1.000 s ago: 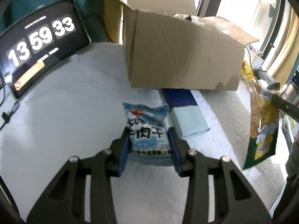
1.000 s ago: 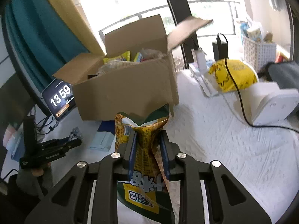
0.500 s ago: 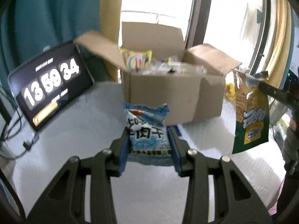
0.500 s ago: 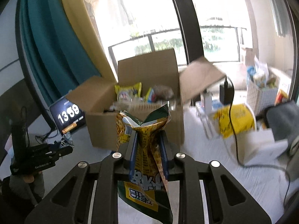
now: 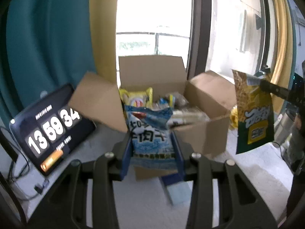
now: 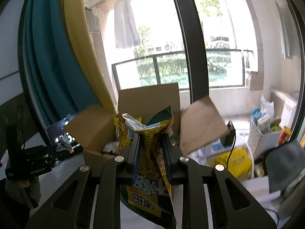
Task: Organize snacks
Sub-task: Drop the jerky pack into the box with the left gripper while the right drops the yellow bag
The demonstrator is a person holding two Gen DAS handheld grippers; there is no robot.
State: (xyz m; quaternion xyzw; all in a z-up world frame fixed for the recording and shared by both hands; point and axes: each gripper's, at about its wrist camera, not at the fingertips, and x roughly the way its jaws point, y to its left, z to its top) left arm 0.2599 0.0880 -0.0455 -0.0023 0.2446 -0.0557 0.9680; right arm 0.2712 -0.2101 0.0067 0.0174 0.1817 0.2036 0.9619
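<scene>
My left gripper point(image 5: 151, 148) is shut on a blue-and-white snack bag point(image 5: 150, 135), held up in front of an open cardboard box point(image 5: 200, 135) that holds several snack packs. The right gripper point(image 6: 151, 152) is shut on a yellow-and-green snack bag point(image 6: 150, 147) that hangs down from its pads. In the left wrist view that yellow-and-green bag point(image 5: 253, 110) dangles at the right of the box. In the right wrist view the box point(image 6: 148, 99) stands just beyond the bag, and the left gripper point(image 6: 65, 148) shows at the far left with its blue bag.
A tablet clock point(image 5: 49, 127) leans at the left of the box. A light-blue flat pack point(image 5: 177, 192) lies on the white table point(image 5: 133, 210) before the box. A white basket point(image 6: 265, 135), yellow bag point(image 6: 236, 160) and black cable point(image 6: 231, 147) crowd the right side.
Both grippers have risen with their bags; the box, first seen from its side, now shows its open top and contents. The table has dropped low in both views.
</scene>
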